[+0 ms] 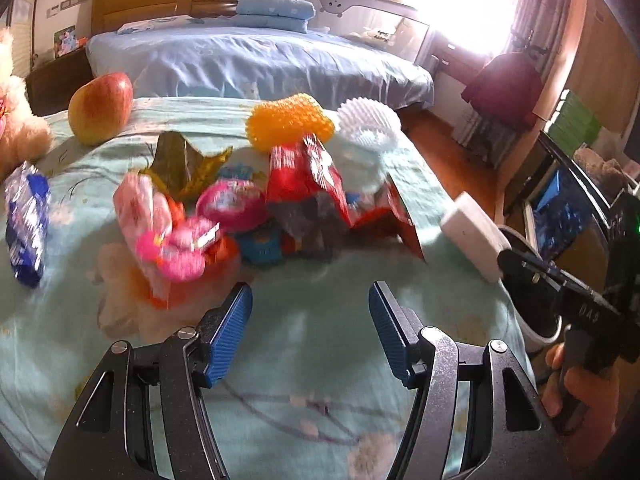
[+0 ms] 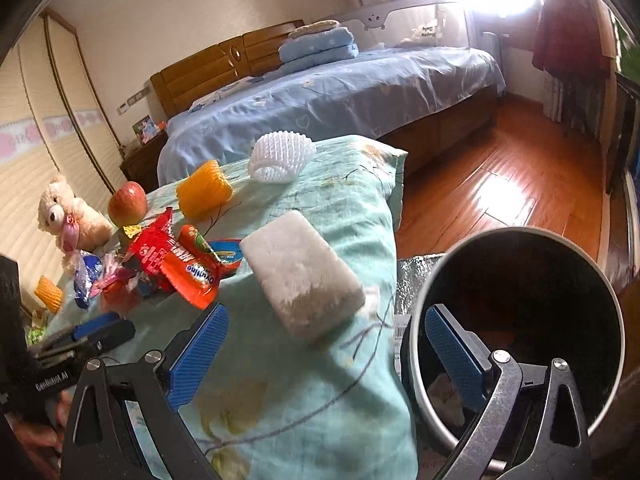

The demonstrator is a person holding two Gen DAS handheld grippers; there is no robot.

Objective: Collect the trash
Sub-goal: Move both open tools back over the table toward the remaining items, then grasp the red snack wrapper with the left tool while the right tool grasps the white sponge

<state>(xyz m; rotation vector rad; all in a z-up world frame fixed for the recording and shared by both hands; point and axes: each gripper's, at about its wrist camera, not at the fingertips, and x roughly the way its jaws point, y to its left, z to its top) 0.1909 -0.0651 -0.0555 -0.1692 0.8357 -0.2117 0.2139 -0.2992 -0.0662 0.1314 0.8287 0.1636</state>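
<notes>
A pile of wrappers lies on a teal floral cloth (image 1: 280,340): red packets (image 1: 308,176), pink wrappers (image 1: 168,236), a green-gold wrapper (image 1: 180,160) and a blue-white packet (image 1: 26,224). My left gripper (image 1: 310,308) is open and empty, just short of the pile. My right gripper (image 2: 324,344) is open and empty, with a white foam block (image 2: 300,276) just beyond its fingers. Its right finger (image 2: 452,348) hangs over a dark round bin (image 2: 520,248) beside the cloth. The red and orange packets (image 2: 180,264) lie to the left in the right wrist view.
An orange foam net (image 1: 288,120), a white foam net (image 1: 368,124), an apple (image 1: 100,108) and a teddy bear (image 2: 68,212) sit on the cloth's far side. A blue bed (image 2: 340,92) stands behind. Wooden floor (image 2: 500,184) lies to the right.
</notes>
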